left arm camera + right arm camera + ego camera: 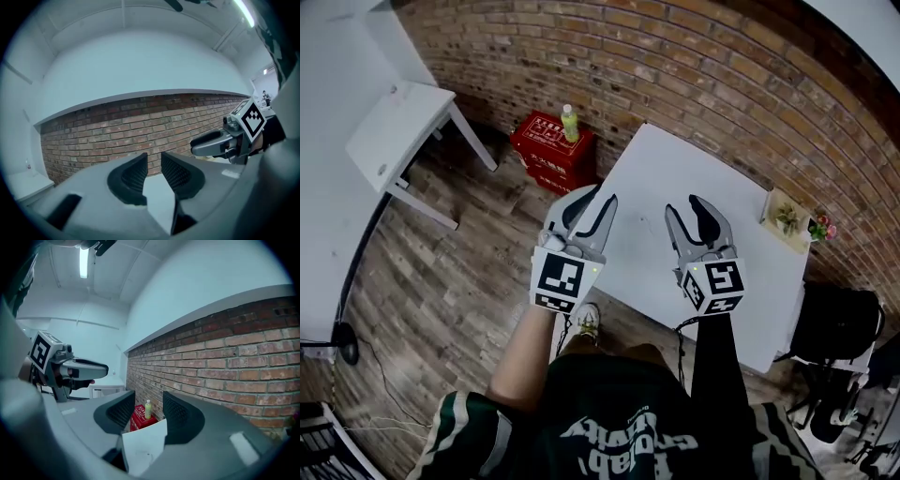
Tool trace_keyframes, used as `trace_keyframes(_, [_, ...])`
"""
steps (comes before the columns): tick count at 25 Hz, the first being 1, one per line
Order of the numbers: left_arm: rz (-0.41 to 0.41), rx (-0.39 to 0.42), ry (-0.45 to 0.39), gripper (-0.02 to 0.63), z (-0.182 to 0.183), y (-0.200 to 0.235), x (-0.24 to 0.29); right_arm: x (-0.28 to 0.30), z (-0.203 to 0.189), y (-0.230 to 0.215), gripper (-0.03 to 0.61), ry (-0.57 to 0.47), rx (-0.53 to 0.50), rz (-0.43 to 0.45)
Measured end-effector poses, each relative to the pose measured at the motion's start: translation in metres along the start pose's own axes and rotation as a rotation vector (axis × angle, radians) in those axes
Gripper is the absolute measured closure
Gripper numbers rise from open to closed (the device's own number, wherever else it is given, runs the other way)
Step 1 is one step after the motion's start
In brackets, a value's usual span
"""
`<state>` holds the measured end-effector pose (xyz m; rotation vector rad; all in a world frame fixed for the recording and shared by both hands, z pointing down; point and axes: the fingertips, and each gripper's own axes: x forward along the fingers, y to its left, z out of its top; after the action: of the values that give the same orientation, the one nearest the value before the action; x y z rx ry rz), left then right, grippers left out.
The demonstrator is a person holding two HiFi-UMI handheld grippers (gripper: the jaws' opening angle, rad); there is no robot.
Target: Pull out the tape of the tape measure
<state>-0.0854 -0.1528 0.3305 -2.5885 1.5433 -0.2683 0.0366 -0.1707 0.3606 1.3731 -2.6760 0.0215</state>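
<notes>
A brick wall (675, 66) curves round the back of the room above a wooden floor (441, 281), and a white table (675, 178) stands in front of the person, bare over most of its top. A smaller white side table (398, 131) stands off to the left, with a red crate (546, 150) against the wall between the two. The left gripper (598, 197) and right gripper (685, 206) are held up side by side over the table's near edge. Both have their jaws spread with nothing between them, as each gripper view confirms. A bottle (570, 123) stands on the crate, and a small floral card (787, 218) sits at the table's far right corner. No tape measure shows in any view, so by my reading the task has not begun — finding it, gripping its case and drawing out the tape all remain.
</notes>
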Motion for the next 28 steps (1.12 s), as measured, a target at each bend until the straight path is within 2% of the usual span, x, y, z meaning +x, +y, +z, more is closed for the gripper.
trace_keyframes(1, [-0.018,0.007,-0.002,0.537,-0.002,0.006,0.007,0.008,0.000,-0.001,0.376,0.003,0.001,-0.014])
trace_keyframes(3, [-0.055,0.016,0.000,0.554,-0.008,0.017,0.021,0.021,-0.003,-0.005,0.374,0.011,0.008,-0.049])
trace_keyframes(9, [-0.137,0.011,0.001,0.543,-0.026,0.039,0.049,0.047,-0.016,-0.010,0.374,0.051,0.020,-0.130])
trace_keyframes(16, [-0.191,-0.015,0.017,0.526,-0.045,0.038,0.063,0.053,-0.030,-0.017,0.373,0.084,0.024,-0.175])
trace_keyframes(23, [-0.201,-0.018,0.030,0.523,-0.053,0.030,0.073,0.059,-0.033,-0.033,0.370,0.072,0.026,-0.169])
trace_keyframes(28, [-0.181,-0.006,0.057,0.522,-0.057,0.021,0.081,0.067,-0.039,-0.041,0.370,0.071,0.055,-0.120])
